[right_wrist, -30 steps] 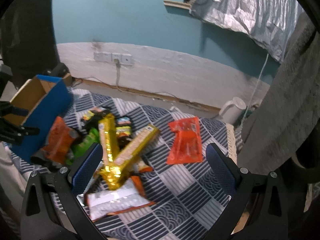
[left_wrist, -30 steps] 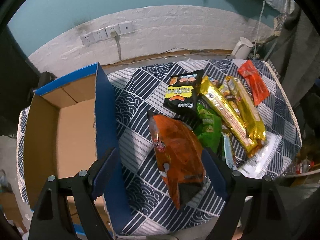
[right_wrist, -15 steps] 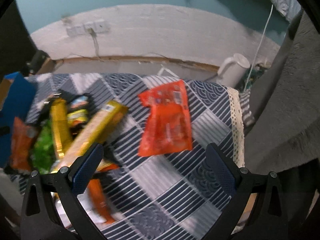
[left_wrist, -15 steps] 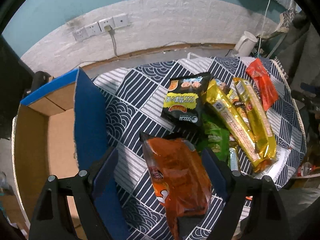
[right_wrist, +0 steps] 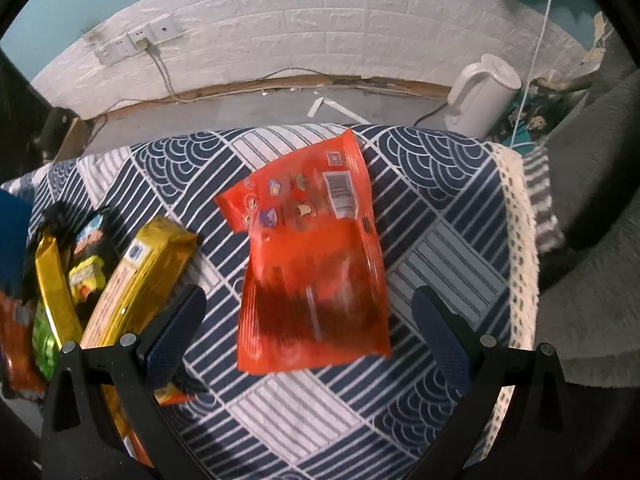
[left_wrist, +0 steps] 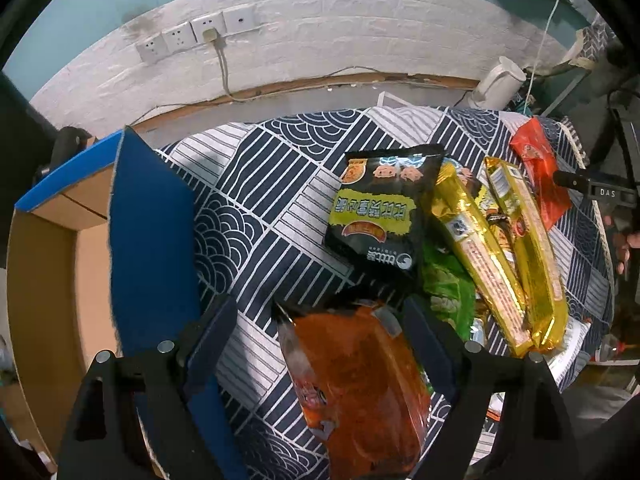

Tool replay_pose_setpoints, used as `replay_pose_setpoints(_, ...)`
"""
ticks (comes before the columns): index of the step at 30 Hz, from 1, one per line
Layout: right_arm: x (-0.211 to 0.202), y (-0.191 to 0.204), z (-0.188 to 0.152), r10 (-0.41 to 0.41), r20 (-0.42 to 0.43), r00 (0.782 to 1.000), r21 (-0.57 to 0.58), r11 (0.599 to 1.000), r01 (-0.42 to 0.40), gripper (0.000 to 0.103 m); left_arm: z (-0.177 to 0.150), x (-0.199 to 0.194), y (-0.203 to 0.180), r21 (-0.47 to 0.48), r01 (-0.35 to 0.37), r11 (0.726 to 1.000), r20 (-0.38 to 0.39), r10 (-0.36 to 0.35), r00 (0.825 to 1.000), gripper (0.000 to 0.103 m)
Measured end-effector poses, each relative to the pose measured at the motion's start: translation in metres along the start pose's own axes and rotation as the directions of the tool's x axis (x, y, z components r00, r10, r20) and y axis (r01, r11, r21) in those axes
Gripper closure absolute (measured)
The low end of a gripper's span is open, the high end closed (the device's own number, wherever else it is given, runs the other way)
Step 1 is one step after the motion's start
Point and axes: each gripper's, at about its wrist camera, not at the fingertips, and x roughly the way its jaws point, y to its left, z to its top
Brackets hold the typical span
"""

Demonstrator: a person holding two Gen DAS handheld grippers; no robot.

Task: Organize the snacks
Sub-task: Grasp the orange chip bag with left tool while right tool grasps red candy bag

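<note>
Holding: nothing in either hand-held gripper; both stand spread wide.
Left hand-held gripper [left_wrist: 316, 332]: my fingers straddle the orange bag [left_wrist: 356, 388], one on each side of its upper part, neither pad touching it that I can see.
Orange bag: lies flat on the bench [left_wrist: 260, 208], its top end pointing away from me, just right of the box [left_wrist: 152, 240].
Box: blue outside, brown cardboard inside, open at the top, at the bench's left edge.
Black bag [left_wrist: 380, 208]: beyond the orange bag, just past my left fingertips.
Green bag [left_wrist: 448, 284]: beside my left gripper's right finger, partly under the gold packs [left_wrist: 500, 248].
Right hand-held gripper [right_wrist: 308, 324]: my fingers flank the red bag [right_wrist: 312, 264], with clear cloth between each pad and the bag.
Red bag: flat on the bench, barcode up, apart from the pile at the left.
Kettle [right_wrist: 480, 96]: white, on the floor beyond the bench.
</note>
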Motion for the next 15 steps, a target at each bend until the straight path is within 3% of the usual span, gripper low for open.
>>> replay_pose_setpoints(13, 0.046, 0.002, 0.010, -0.089, -0.084, 0.992, -0.023, 0.996, 0.087, 0.003, 0.001, 0.013, 0.005, -0.013, 0.020, 1.000, -0.035, -0.020, 0.999, 0.017)
replay_pose_setpoints(15, 0.043, 0.006, 0.009, -0.094, -0.068, 0.993, -0.039, 0.995, 0.091, 0.007, -0.001, 0.012, 0.006, -0.017, 0.022, 1.000, -0.037, -0.022, 0.999, 0.017)
